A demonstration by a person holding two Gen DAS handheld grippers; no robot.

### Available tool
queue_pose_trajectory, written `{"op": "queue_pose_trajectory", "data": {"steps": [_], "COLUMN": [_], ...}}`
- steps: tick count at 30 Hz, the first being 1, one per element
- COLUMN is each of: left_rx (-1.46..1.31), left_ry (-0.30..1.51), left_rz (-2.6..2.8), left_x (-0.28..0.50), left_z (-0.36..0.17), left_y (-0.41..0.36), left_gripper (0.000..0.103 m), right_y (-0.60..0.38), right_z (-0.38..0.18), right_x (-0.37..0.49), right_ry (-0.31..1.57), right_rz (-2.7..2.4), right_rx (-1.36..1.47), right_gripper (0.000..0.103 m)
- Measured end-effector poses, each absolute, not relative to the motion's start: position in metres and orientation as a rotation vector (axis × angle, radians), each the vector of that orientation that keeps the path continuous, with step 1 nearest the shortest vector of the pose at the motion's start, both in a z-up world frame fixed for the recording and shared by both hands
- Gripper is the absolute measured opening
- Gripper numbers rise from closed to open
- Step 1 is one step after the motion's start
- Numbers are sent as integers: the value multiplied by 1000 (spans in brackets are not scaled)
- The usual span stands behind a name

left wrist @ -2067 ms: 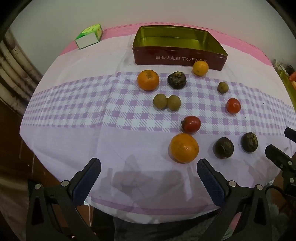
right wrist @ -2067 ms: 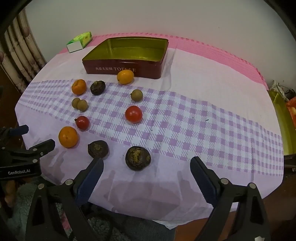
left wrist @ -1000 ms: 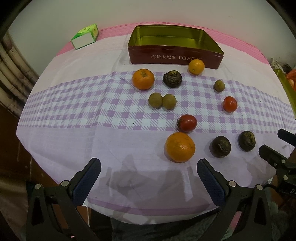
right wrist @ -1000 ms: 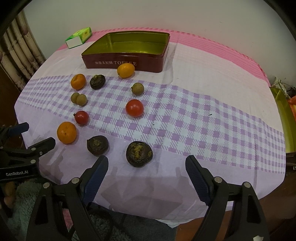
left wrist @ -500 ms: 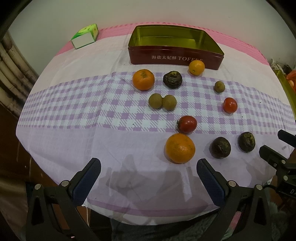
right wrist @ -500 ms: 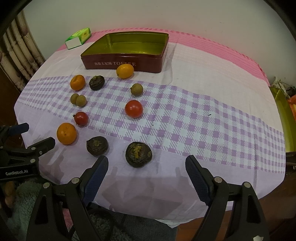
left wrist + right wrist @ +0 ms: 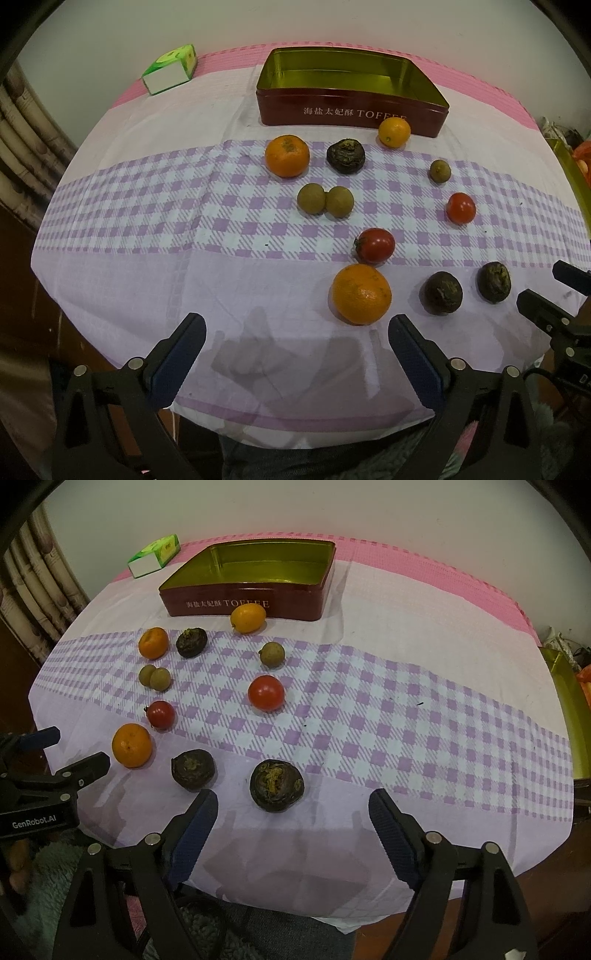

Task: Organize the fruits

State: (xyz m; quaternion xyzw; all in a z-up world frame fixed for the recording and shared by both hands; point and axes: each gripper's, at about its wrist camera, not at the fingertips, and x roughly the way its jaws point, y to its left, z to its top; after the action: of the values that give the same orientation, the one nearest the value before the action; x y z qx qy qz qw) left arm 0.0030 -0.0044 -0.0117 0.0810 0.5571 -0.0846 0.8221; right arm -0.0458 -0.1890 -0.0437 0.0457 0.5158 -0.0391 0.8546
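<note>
Several fruits lie on the checked cloth before an empty red toffee tin: a large orange, a mandarin, a kumquat, two tomatoes, three longans and three dark wrinkled fruits. My left gripper hovers over the table's near edge. Its jaws are closing with nothing between them, and the orange lies just beyond its right finger. My right gripper is open, with one dark fruit just ahead of its fingertips, untouched.
A green and white box lies at the back left of the table. A yellow-green tray edge shows at the far right. A curtain hangs on the left. The table edge is right under both grippers.
The left gripper's fingers have drawn slightly inward. The right gripper's fingers narrowed a little earlier. No fruit has moved.
</note>
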Motion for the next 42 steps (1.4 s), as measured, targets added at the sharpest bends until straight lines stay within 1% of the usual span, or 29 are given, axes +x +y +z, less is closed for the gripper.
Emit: {"op": "queue_pose_trajectory", "data": {"steps": [35, 36, 39, 42], "left_rx": [188, 187, 187, 189], "left_ry": [1185, 1185, 1190, 1192], "left_rz": [-192, -191, -190, -187], "left_x": [3, 3, 3, 5], "left_z": [-15, -15, -17, -18], "left_y": [-8, -8, -8, -8], "left_gripper": [97, 96, 94, 91], "right_y": [-193, -193, -193, -195], "right_z": [-54, -55, -57, -59], "right_x": [-42, -41, -40, -39], "right_ry": [1116, 1117, 1126, 1133], "right_rz": [-71, -71, -67, -68], "right_rx": [119, 119, 126, 135], "right_gripper": [79, 79, 73, 73]}}
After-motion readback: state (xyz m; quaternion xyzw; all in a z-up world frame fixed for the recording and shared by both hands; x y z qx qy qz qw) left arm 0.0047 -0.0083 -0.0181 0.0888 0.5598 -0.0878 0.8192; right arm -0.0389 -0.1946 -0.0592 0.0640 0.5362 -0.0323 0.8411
